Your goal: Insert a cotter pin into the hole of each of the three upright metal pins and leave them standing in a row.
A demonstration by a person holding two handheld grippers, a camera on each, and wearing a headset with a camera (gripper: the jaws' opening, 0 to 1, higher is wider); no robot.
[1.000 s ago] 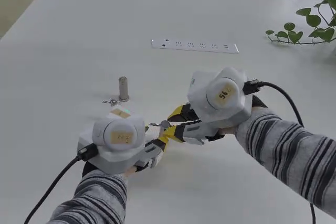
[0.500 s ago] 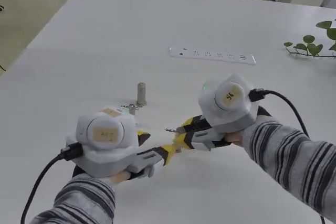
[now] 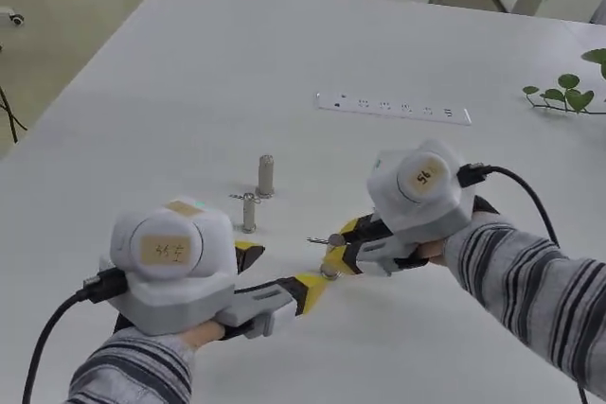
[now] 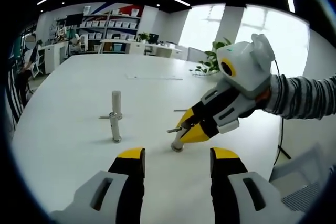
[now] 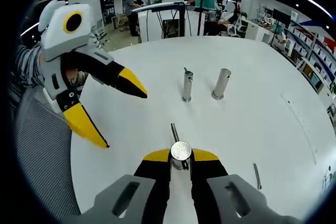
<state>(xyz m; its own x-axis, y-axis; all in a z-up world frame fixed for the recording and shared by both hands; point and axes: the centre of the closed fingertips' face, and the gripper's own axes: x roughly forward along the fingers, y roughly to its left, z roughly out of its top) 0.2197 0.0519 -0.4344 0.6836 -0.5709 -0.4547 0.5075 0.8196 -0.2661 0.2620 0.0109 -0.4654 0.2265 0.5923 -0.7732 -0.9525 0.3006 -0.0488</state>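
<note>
Metal pin point(image 5: 181, 151), a smooth shiny cylinder, stands roughly upright on the white table point(image 5: 257, 98), clamped by the right gripper point(image 5: 181, 160), a thin cotter pin point(image 5: 174, 131) level through its top, while the left gripper point(image 4: 177, 157) holds its jaws spread.

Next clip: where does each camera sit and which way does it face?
Head view: on the headset, facing down at the table; striped sleeves, left gripper and right gripper show.
Left gripper view: on the left gripper, facing along its open jaws at the right gripper.
Right gripper view: on the right gripper, facing over its clamped metal pin toward two standing pins.
Shared: both gripper views catch those standing pins.
</note>
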